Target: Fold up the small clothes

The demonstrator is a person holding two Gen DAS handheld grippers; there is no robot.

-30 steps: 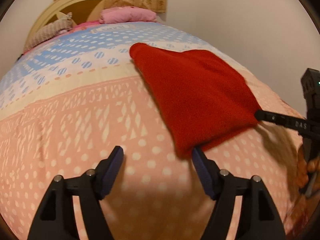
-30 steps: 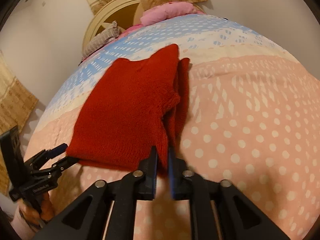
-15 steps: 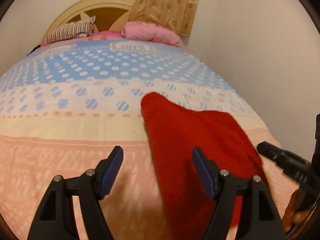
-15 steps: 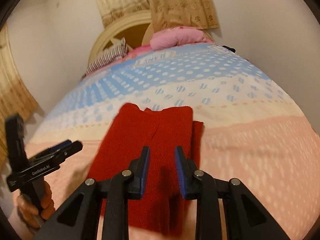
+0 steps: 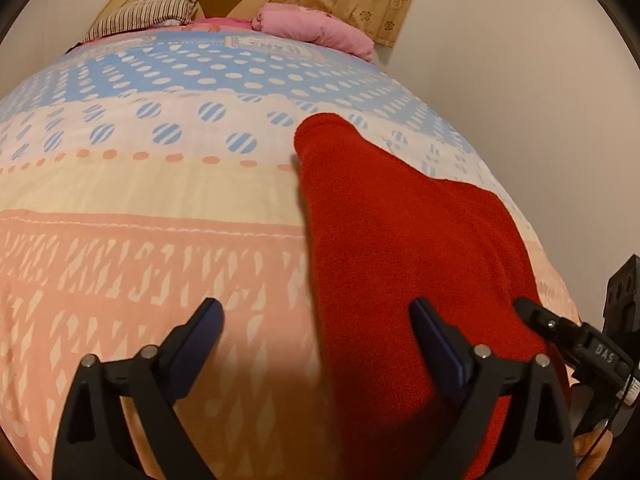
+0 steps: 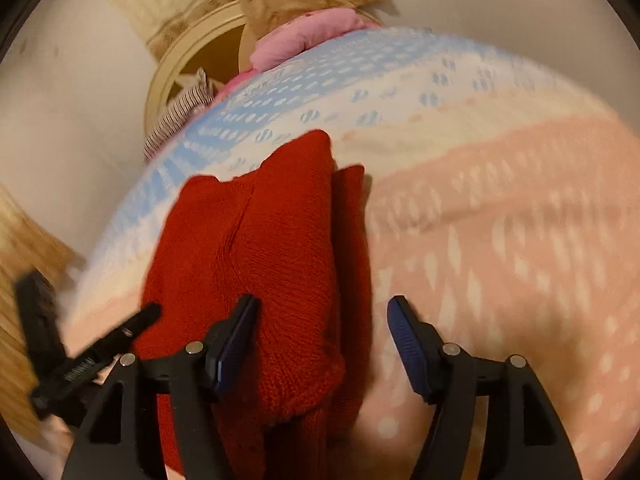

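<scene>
I see the red sweater (image 5: 404, 248) lying folded on the bed (image 5: 160, 200), over by its right side. My left gripper (image 5: 316, 340) has its jaws spread wide with nothing in them. My right gripper (image 6: 322, 336) has its jaws spread too, just above the sweater's near edge.

Open bedspread (image 5: 152, 240) left of the folded red sweater (image 5: 400, 248).
Pillows (image 5: 316, 28) sit far off at the headboard; a wall (image 5: 540, 100) runs close along the bed's right edge.
</scene>
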